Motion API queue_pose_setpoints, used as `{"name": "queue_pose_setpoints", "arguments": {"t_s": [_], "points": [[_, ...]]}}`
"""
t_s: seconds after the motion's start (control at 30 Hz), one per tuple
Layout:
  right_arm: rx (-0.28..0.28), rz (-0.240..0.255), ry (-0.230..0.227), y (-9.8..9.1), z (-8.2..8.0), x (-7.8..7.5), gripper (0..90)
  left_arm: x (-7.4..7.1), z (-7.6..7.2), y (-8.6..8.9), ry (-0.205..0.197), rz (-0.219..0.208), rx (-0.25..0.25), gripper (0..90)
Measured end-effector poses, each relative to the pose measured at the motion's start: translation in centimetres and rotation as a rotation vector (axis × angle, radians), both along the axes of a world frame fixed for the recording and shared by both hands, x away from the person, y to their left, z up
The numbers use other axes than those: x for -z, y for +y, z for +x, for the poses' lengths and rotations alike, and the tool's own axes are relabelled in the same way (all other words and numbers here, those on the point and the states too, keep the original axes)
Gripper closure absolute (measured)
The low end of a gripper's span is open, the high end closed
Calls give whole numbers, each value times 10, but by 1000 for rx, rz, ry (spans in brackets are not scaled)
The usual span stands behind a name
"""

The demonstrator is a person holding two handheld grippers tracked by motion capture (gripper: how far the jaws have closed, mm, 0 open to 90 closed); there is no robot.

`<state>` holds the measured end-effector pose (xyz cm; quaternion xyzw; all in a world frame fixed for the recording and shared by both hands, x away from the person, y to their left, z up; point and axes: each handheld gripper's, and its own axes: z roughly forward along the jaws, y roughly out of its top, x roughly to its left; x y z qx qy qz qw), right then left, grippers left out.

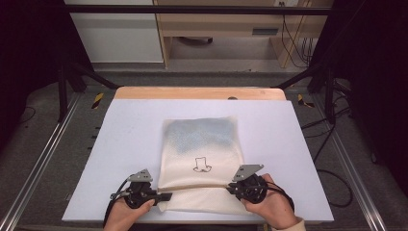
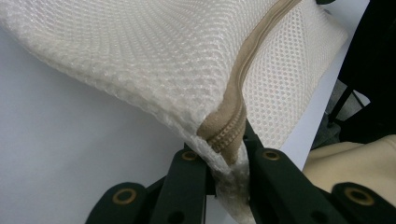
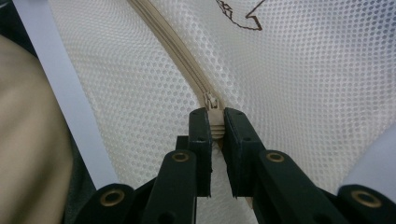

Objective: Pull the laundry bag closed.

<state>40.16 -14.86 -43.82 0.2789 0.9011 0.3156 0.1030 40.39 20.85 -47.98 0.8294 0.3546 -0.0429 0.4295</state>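
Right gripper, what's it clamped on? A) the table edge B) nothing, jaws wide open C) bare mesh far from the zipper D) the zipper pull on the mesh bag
D: in the right gripper view, the right gripper has its jaws closed on the tan zipper pull at the end of the zipper on the white mesh bag.

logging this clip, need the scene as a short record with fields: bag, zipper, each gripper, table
bag: cream mesh bag, flat on the table, small dark line drawing on it
zipper: tan zipper across the near end
left gripper: left gripper shut on the bag corner at the zipper's end
right gripper: right gripper shut on the zipper pull
table: white table, wooden strip at the far edge
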Motion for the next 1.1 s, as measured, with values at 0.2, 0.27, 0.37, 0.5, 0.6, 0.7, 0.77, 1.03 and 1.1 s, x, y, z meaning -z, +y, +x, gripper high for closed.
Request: {"name": "queue_pose_setpoints", "arguments": {"t_s": [0.2, 0.27, 0.37, 0.5, 0.6, 0.7, 0.77, 1.03, 1.1], "points": [[11, 8, -5, -6, -1, 0, 822, -1, 0, 1, -7, 2, -4, 854], [9, 3, -9, -7, -1, 0, 822, -1, 0, 1, -7, 2, -5, 855], [23, -2, -7, -9, -2, 0, 821, -2, 1, 2, -11, 2, -3, 854], [24, 7, -13, -11, -2, 0, 822, -2, 1, 2, -11, 3, -4, 855], [27, 4, -16, -10, -3, 0, 822, -2, 1, 1, -14, 9, -2, 855], [22, 8, -14, -10, -3, 2, 822, -3, 0, 1, -17, 8, -3, 854], [22, 7, -14, -11, -3, 2, 822, -3, 0, 1, -18, 8, -4, 854], [35, 16, -14, -16, -6, 5, 822, -3, 0, 1, -20, 12, -4, 854], [39, 15, -12, -16, -6, 5, 821, -3, 0, 1, -21, 11, -5, 854]]}}
